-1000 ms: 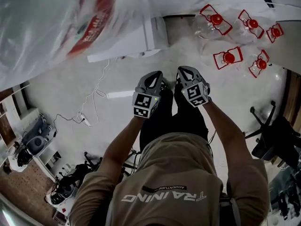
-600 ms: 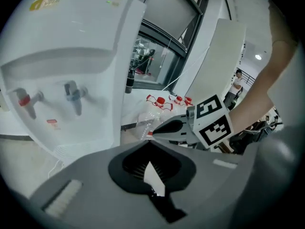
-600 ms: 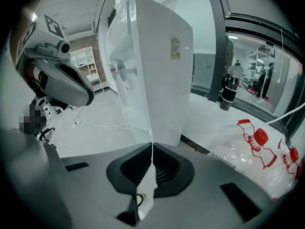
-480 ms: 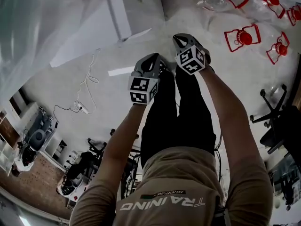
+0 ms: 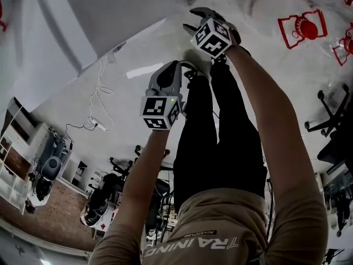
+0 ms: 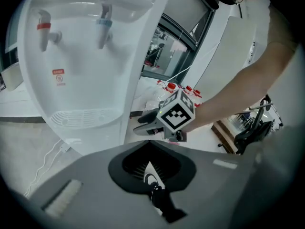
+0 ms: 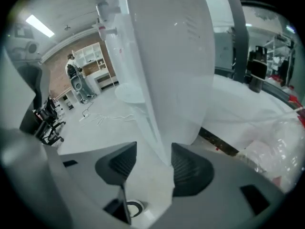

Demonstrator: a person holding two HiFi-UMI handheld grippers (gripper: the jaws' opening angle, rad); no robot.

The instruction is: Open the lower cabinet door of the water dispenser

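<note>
The white water dispenser (image 5: 127, 15) fills the top left of the head view, and its red and blue taps show in the left gripper view (image 6: 86, 70). My right gripper (image 5: 192, 21) is at the dispenser's lower front corner. In the right gripper view its jaws (image 7: 153, 149) have just been opening and stand apart. The edge of the white front panel (image 7: 159, 123) runs down between the pads without touching them. My left gripper (image 5: 177, 66) hangs lower and to the left, away from the dispenser. Its jaws (image 6: 148, 144) are shut on nothing.
Clear water jugs with red caps (image 5: 303, 29) lie on the floor to the right. A power strip with its cable (image 5: 96, 127) lies on the floor at left. An office chair (image 5: 331, 120) stands at far right. Crumpled plastic sheeting (image 7: 267, 128) lies beside the dispenser.
Both grippers have dropped toward the dispenser's lower part. The right one now sits at the panel's edge, ahead of the left one. The dispenser looms larger in the head view.
</note>
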